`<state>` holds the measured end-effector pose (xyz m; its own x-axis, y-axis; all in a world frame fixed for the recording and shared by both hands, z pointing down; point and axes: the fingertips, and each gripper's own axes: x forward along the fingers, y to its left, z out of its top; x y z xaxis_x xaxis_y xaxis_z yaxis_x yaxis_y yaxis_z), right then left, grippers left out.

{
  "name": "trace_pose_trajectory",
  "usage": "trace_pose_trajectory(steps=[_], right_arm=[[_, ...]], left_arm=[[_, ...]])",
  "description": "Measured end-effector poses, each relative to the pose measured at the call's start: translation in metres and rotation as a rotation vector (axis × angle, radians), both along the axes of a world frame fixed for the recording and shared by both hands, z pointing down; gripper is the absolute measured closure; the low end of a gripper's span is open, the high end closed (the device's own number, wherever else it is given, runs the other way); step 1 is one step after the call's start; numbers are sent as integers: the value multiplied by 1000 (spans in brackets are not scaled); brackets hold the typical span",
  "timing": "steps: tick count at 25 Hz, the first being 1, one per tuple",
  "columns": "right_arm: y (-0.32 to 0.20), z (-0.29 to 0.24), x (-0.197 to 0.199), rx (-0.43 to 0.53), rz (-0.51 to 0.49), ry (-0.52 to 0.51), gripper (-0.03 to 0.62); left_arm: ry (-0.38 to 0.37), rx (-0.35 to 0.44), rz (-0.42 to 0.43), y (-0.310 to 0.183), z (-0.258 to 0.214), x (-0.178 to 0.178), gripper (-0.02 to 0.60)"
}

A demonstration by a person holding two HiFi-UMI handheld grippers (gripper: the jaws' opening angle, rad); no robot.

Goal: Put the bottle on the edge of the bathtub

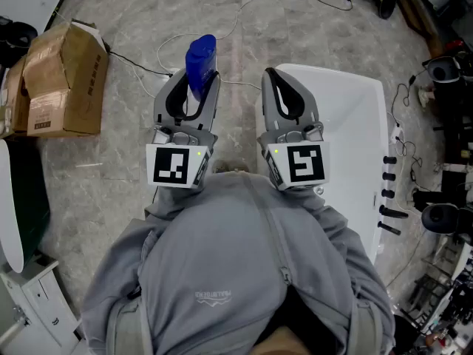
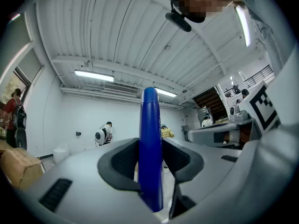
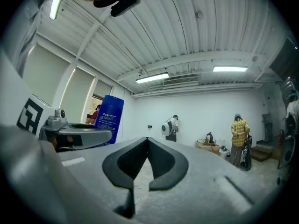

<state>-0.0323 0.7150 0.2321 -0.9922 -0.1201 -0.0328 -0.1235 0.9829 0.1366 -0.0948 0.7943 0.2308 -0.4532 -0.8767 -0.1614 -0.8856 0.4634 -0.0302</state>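
Note:
A blue bottle [image 1: 201, 59] stands upright between the jaws of my left gripper [image 1: 198, 81], which is shut on its lower body. The left gripper view shows the bottle [image 2: 150, 125] pinched between both dark pads, with its top rising above them. My right gripper [image 1: 269, 73] is shut with nothing in it, and its jaw tips meet [image 3: 147, 140]. It hovers over the near left corner of the white bathtub [image 1: 362, 102]. In the right gripper view the bottle [image 3: 107, 119] appears at the left, above the left gripper's body. Both grippers are held above the floor, side by side.
A cardboard box [image 1: 65, 80] lies on the marble floor at the left. Cables [image 1: 244, 2] run across the floor beyond the bottle. Black tap fittings [image 1: 389, 192] line the tub's right rim. Equipment clutters the far right. People stand far off in the room.

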Motion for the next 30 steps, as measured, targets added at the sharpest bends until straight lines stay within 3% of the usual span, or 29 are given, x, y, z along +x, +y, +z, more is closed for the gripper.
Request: trace_pose_trajectory(steps=[10, 18, 24, 30], right_arm=[[7, -1, -6, -2, 11, -5, 592], [6, 13, -23, -47, 64, 0, 592], [-17, 28, -20, -82, 108, 13, 592], [-50, 30, -53, -72, 105, 15, 592]], left_arm=[[-2, 5, 35, 2, -4, -3, 428], [0, 22, 60, 10, 0, -27, 428], [19, 30, 84, -1, 14, -33, 428], [30, 47, 90, -35, 17, -64, 428]])
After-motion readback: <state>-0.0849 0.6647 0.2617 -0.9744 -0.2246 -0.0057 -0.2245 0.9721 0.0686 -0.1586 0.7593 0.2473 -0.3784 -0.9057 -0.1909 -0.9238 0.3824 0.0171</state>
